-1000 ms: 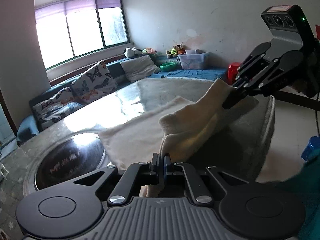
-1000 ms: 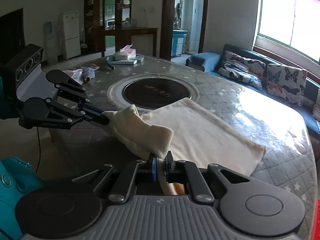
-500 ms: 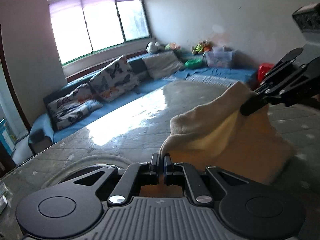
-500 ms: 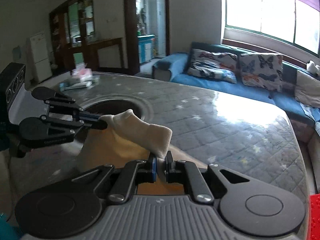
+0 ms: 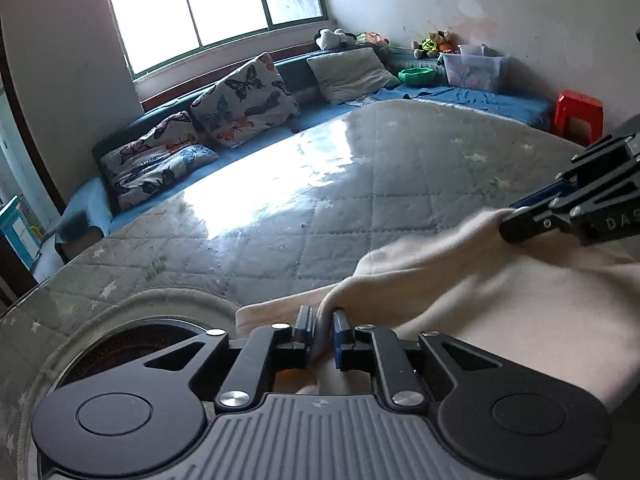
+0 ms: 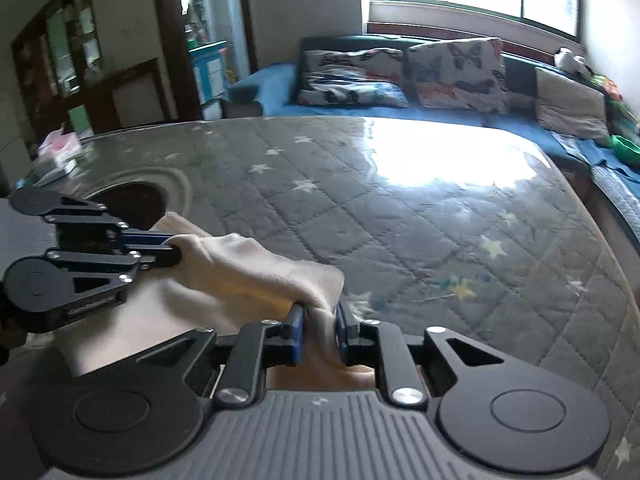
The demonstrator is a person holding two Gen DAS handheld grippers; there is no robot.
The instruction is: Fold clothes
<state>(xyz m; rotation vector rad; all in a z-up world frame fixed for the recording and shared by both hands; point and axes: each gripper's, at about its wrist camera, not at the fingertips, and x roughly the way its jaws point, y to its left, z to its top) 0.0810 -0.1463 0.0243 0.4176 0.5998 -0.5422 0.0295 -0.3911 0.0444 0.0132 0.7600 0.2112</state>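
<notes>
Over the table (image 5: 360, 184), left tongs (image 5: 320, 330) and right tongs (image 6: 319, 330) each pinch the cloth (image 5: 500, 292).

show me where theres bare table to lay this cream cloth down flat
The wide quilted table top is bare from the cream cloth out to the sofa-side edge. It is crowded near the dark round inset and the far corner with the tissue box. Both the left gripper and right gripper grip the cloth.
</notes>
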